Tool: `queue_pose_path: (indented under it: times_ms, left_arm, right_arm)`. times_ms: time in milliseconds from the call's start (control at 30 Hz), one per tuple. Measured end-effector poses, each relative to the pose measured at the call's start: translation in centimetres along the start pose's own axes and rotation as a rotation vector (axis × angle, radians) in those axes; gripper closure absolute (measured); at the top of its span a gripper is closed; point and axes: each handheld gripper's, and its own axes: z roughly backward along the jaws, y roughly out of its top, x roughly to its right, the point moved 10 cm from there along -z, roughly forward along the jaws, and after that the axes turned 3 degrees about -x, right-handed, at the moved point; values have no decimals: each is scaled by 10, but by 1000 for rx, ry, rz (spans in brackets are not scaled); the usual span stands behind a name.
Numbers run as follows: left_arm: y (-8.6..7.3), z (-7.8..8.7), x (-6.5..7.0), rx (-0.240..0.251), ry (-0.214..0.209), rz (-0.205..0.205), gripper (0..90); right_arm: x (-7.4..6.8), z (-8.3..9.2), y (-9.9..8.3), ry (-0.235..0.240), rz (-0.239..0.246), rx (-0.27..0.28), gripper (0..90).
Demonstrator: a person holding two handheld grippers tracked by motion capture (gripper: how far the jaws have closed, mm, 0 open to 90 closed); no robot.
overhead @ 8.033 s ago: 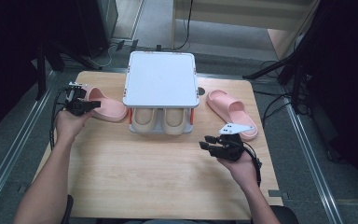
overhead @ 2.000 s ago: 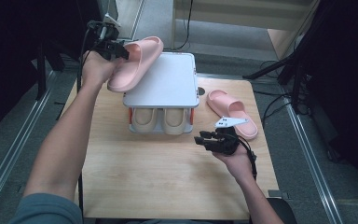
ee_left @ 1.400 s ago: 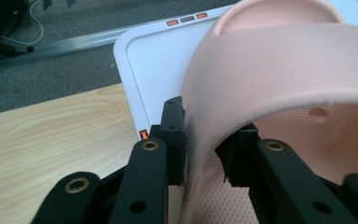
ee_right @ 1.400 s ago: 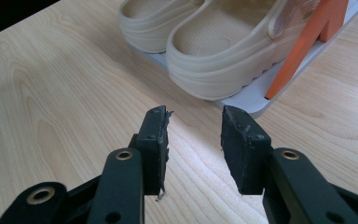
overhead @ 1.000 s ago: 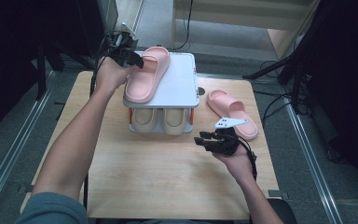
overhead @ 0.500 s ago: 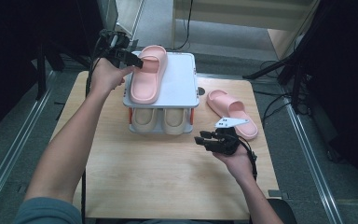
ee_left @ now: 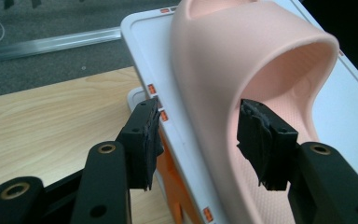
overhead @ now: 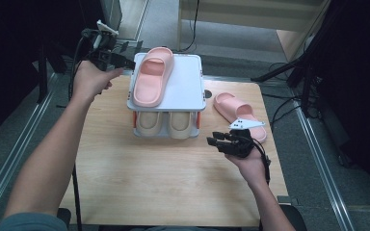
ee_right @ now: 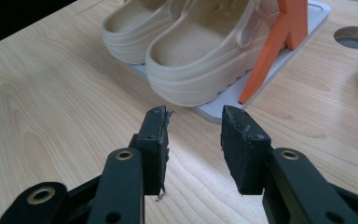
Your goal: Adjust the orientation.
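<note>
A pink slipper (overhead: 152, 76) lies sole-down on the white top shelf (overhead: 185, 82) of a small two-tier shoe rack that stands toward the far edge of the wooden bench (overhead: 173, 187), roughly midway between its left and right edges. The slipper sits along the left side of that shelf, its strapped toe end toward the far edge. The left hand-held gripper (overhead: 125, 61) is at the shelf's far-left corner, just beside the slipper; its jaws have just been opening and now stand released. In the left gripper view the slipper's near side wall (ee_left: 200, 93) still lies between the two black pads (ee_left: 261, 140), but neither pad presses on it. On the rack's lower tier a pair of cream clogs (overhead: 167, 122) sits side by side, their rounded ends at the near edge, with orange uprights (ee_right: 279, 42) holding up the shelf above. A second pink slipper (overhead: 238, 114) lies on the bench to the right of the rack, toward the right edge. The right hand-held gripper (overhead: 217, 143) hovers low over the bench just beside the rack's near-right corner, between the rack and that second slipper, its jaws parted with only bare wood between them.
</note>
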Motion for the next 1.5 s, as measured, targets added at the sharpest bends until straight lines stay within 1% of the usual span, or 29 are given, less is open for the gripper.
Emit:
queue_pose_path:
  times_ms: [167, 333, 400, 433, 467, 500, 600, 667, 700, 800, 867, 933, 1033, 1067, 1133, 1200, 1267, 1300, 1333, 1433, 1500]
  left_arm:
    - [-10, 8, -11, 16, 2, -7, 479]
    - [-24, 9, -18, 16, -2, -12, 467]
    - [-31, 9, -19, 14, -14, -13, 464]
    - [-35, 8, -19, 7, -11, -19, 456]
    - [-38, 8, -21, 7, 5, -28, 453]
    - [-41, 8, -21, 7, 11, -33, 449]
    - [-52, 8, -19, 11, -9, -36, 446]
    - [-60, 9, -19, 18, -26, -30, 446]
    - [-65, 9, -20, 24, -27, -25, 446]
    - [-77, 9, -23, 26, -24, -26, 446]
    - [-86, 9, -26, 25, -25, -25, 445]
    - [-94, 8, -28, 31, -24, -19, 449]
    - [-106, 8, -30, 38, -34, -9, 454]
    - [-110, 7, -31, 39, -37, -4, 455]
    - [-117, 6, -31, 38, -45, 3, 458]
    - [-127, 4, -31, 31, -41, -7, 458]
    - [-135, 2, -31, 25, -43, -4, 456]
    - [-139, 1, -32, 24, -43, -9, 455]
    - [-143, 0, -32, 19, -42, -11, 455]
    - [-156, -2, -31, 22, -56, 4, 456]
    - [-164, -3, -30, 26, -58, 8, 457]
  right_arm:
    - [3, 1, 0, -7, -3, 5, 621]
    - [7, 3, 1, -16, -9, 5, 622]
    - [9, 3, 2, -19, -8, 6, 624]
    - [10, 4, 2, -21, -11, 6, 625]
    - [12, 4, 2, -22, -10, 6, 625]
    - [13, 4, 2, -27, -13, 5, 626]
    - [18, 3, 2, -31, -20, 4, 629]
    - [21, 2, 2, -36, -24, -1, 633]
    - [23, 2, 2, -37, -24, -2, 634]
    - [30, 1, 4, -46, -30, 6, 642]
    - [35, 0, 4, -48, -47, 1, 645]
    - [39, -2, 5, -56, -41, -5, 648]
    - [47, -6, 6, -62, -36, -6, 656]
    - [51, -7, 6, -69, -41, -13, 658]
    - [58, -9, 8, -73, -57, -6, 664]
    - [64, -9, 11, -87, -57, -1, 667]
    - [71, -9, 13, -100, -60, 1, 668]
    - [74, -10, 14, -106, -58, 3, 670]
    - [77, -10, 14, -111, -59, 7, 677]
    - [87, -10, 16, -117, -84, 12, 713]
    - [94, -10, 16, -134, -88, 7, 738]
